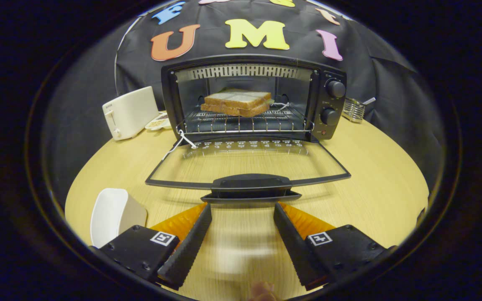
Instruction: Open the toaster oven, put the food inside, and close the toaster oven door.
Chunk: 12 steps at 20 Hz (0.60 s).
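Observation:
A black toaster oven (329, 79) stands at the back of the round wooden table (375, 184). Its glass door (247, 165) hangs fully open and lies flat toward me. On the wire rack (241, 121) inside rests a stack of toast slices (237, 103). My gripper (243, 207) is open, with nothing between its fingers. The fingertips sit just short of the door's black handle (251, 184), one on each side of its middle.
A white toaster (130, 112) stands left of the oven, with a small dish (158, 123) beside it. A wire holder (353, 109) sits right of the oven. A white container (113, 215) lies on the table near my left finger. A string (178, 144) hangs from the rack's left corner.

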### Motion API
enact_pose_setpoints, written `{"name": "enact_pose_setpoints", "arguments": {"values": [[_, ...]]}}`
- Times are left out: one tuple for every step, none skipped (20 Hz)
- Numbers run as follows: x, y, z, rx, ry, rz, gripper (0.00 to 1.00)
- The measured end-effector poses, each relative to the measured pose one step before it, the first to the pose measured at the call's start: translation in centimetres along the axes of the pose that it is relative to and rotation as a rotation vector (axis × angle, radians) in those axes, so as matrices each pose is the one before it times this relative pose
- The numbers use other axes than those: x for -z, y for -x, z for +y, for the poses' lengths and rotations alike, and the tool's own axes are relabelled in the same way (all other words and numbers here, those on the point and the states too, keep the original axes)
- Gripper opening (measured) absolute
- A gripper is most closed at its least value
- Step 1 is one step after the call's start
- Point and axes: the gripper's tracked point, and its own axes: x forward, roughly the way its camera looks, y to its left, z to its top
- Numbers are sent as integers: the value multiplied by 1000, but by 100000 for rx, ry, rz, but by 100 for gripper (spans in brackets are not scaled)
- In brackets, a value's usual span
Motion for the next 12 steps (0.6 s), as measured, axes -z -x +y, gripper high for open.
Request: {"name": "enact_pose_setpoints", "arguments": {"values": [[-189,133,90,-574,-682,-1066,100],[-149,-11,57,-548,-655,-1184,100],[-161,-66,37,-304,-362,-829,100],[19,-7,-43,-58,-37,16,100],[50,-3,-75,85,215,407,99],[35,50,45,23,-89,-98,99],[-82,77,6,27,-221,-555,100],[-184,94,18,-64,-296,-1291,100],[-387,112,85,-53,-641,-2153,100],[-416,80,55,62,-138,-2734,99],[-548,128,27,140,8,-2866,100],[-305,110,-27,11,-10,-2619,100]]}}
